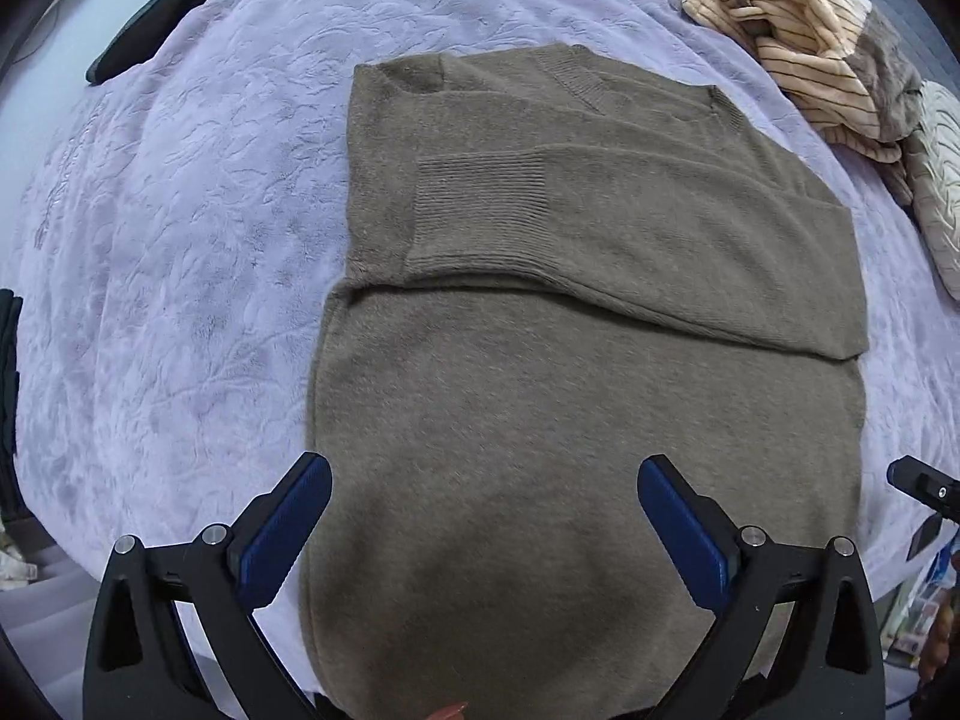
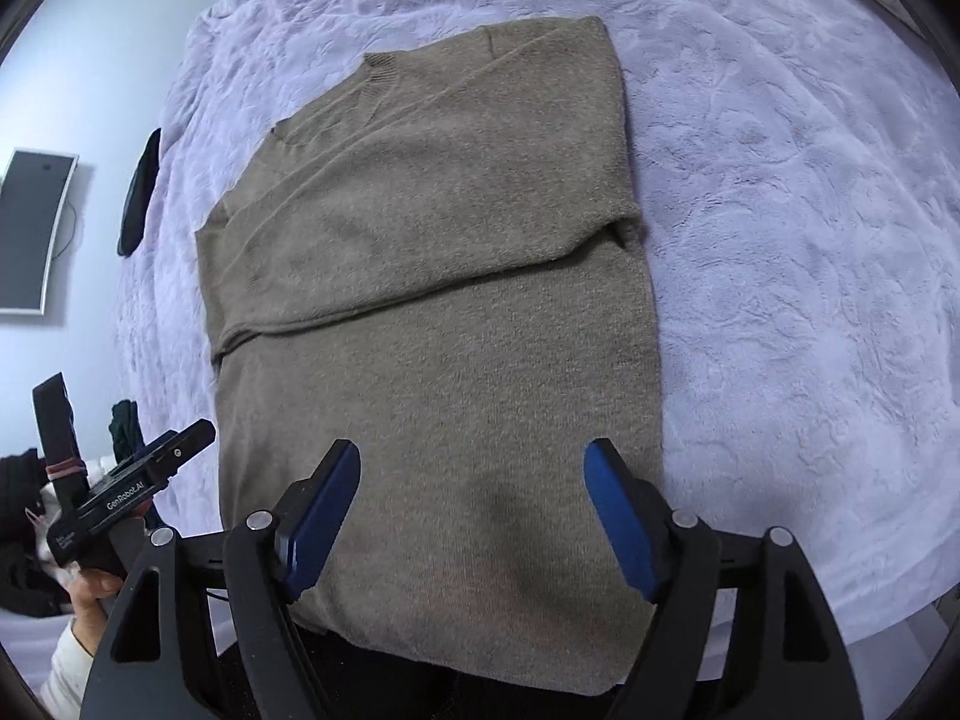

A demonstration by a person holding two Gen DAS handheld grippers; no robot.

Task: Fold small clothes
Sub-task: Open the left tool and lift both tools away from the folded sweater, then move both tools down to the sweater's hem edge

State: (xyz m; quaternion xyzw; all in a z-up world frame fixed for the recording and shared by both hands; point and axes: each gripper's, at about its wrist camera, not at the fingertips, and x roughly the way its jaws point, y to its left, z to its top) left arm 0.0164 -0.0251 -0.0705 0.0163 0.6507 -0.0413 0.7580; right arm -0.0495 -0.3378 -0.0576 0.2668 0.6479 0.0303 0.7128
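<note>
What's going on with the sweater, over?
Both grippers, left and right, open, empty. Brown sweater flat on purple blanket, sleeves folded in. Nothing blocking.

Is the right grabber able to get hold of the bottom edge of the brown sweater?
Probably yes. The right gripper hangs just above the sweater near its bottom edge, jaws open, and nothing lies between them and the cloth. The sweater rests flat on the purple blanket, so the edge looks free to pinch.

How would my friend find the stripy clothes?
Start at the purple blanket covering the bed, then find the flat brown sweater in its middle. Look past the sweater's collar, toward the far right corner: the stripy clothes are a crumpled cream heap with thin dark lines, the only striped thing there.
</note>
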